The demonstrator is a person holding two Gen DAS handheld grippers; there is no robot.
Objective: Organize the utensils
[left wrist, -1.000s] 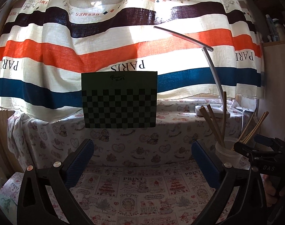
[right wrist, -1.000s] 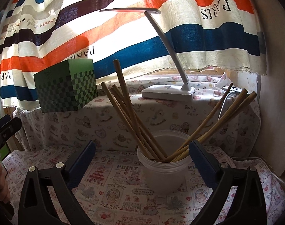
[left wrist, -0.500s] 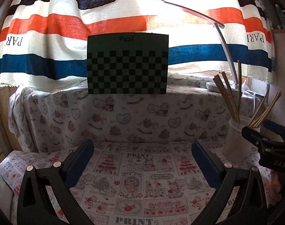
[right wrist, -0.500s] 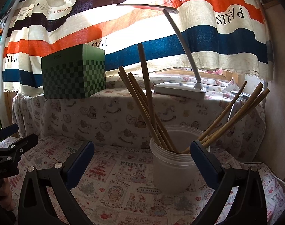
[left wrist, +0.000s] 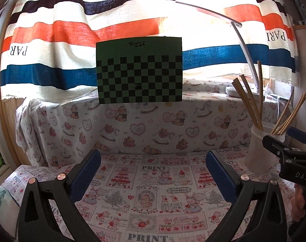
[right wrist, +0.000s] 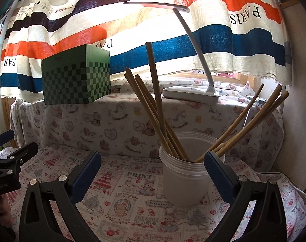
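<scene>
A white plastic cup (right wrist: pixel 185 173) stands on the printed tablecloth and holds several wooden chopsticks (right wrist: pixel 157 109) that fan out left and right. My right gripper (right wrist: pixel 153 167) is open and empty, with the cup between its fingers, nearer the right one. In the left wrist view the cup (left wrist: pixel 257 151) stands at the far right with the chopsticks (left wrist: pixel 251 102) sticking up. My left gripper (left wrist: pixel 153 167) is open and empty over the cloth, well left of the cup. The right gripper's black body (left wrist: pixel 290 157) shows at that view's right edge.
A green checkered box (left wrist: pixel 139 70) stands on a raised cloth-covered ledge (left wrist: pixel 145 121) behind the table. A white desk lamp (right wrist: pixel 191 94) stands on the ledge behind the cup. A striped curtain (left wrist: pixel 72 40) hangs behind. A wall (right wrist: pixel 300 121) is at the right.
Both grippers have dropped lower and tilted, so the table fills more of each view. The right gripper has shifted left relative to the cup. Both stay open.
</scene>
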